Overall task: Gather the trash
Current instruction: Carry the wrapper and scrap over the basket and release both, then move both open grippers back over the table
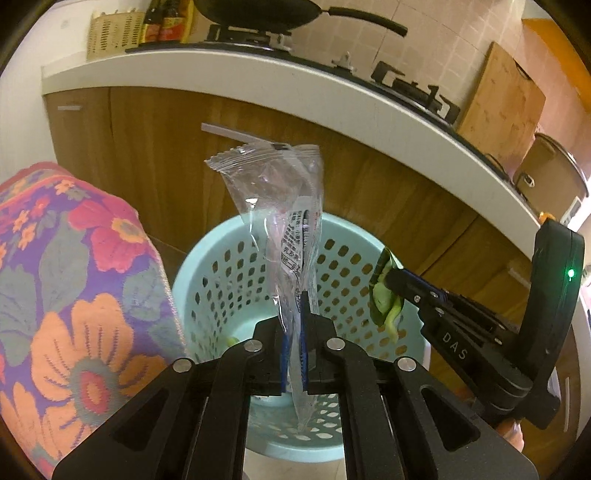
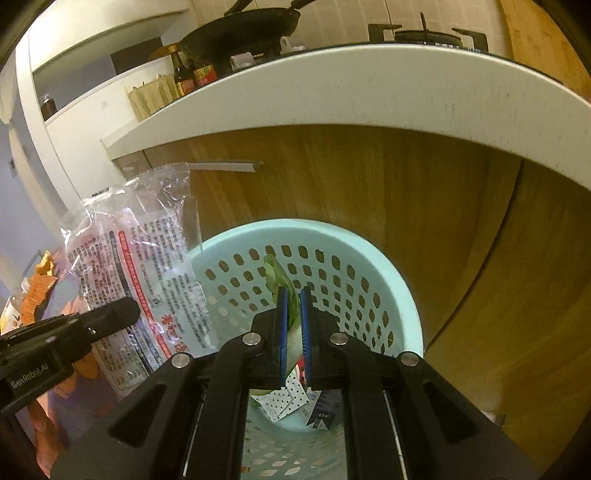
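Observation:
My left gripper is shut on a clear plastic wrapper with printed text, held upright above the pale blue perforated basket. My right gripper is shut on a green vegetable scrap over the same basket. In the left wrist view the right gripper comes in from the right with the green vegetable scrap at the basket rim. From the right wrist camera, the left gripper and its wrapper stand at the left. Paper scraps lie at the basket's bottom.
A wooden cabinet front under a white counter edge stands right behind the basket. On the counter sit a black pan, bottles and a cutting board. A flowered cloth lies left of the basket.

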The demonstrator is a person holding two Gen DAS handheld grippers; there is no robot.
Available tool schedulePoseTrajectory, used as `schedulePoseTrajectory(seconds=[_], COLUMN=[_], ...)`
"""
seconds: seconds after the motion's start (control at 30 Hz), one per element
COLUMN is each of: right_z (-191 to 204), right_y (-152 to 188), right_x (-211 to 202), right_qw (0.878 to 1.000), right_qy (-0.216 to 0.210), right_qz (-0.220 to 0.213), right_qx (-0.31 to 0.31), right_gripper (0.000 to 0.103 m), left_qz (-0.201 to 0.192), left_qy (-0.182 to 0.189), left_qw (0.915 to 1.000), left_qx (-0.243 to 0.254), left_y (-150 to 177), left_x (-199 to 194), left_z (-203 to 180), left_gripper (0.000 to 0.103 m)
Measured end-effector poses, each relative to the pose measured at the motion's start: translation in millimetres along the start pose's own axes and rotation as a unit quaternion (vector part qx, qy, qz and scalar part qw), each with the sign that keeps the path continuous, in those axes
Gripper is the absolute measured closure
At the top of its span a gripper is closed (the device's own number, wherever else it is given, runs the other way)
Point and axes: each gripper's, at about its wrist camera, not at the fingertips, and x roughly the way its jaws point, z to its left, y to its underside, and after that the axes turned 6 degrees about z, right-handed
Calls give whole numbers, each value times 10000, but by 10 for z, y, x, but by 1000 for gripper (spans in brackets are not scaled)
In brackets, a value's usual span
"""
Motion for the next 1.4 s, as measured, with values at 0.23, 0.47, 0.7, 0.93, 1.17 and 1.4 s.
schedulePoseTrajectory(seconds=[0.23, 0.47, 0.7, 0.93, 1.17, 1.4], right_z=[28, 26, 102, 357, 868, 1473], right_y=[-16, -20, -25, -87, -148, -143], right_x=[31, -4, -93, -390, -640, -685], right_qw=[10000, 9999, 10000, 9993, 9961, 9907], right_qy=[70, 111, 64, -107, -309, -506], right_qz=[55, 38, -15, -299, -542, -585], right_qx=[2, 41, 24, -181, -620, -1115], right_gripper=[97, 94, 84, 84, 84, 79], left_qz=[-100, -244, -467, -849, -1196, -1562], left_qy=[-88, -23, 116, 217, 18, -472], left_qw=[9997, 9997, 9988, 9960, 9926, 9864], left_qx=[185, 97, 66, 172, 219, 190], left_y=[24, -5, 15, 58, 147, 269], left_x=[-57, -177, -421, -822, -1256, -1712], left_z=[-54, -16, 29, 62, 243, 574], left_gripper=[77, 72, 66, 59, 51, 40])
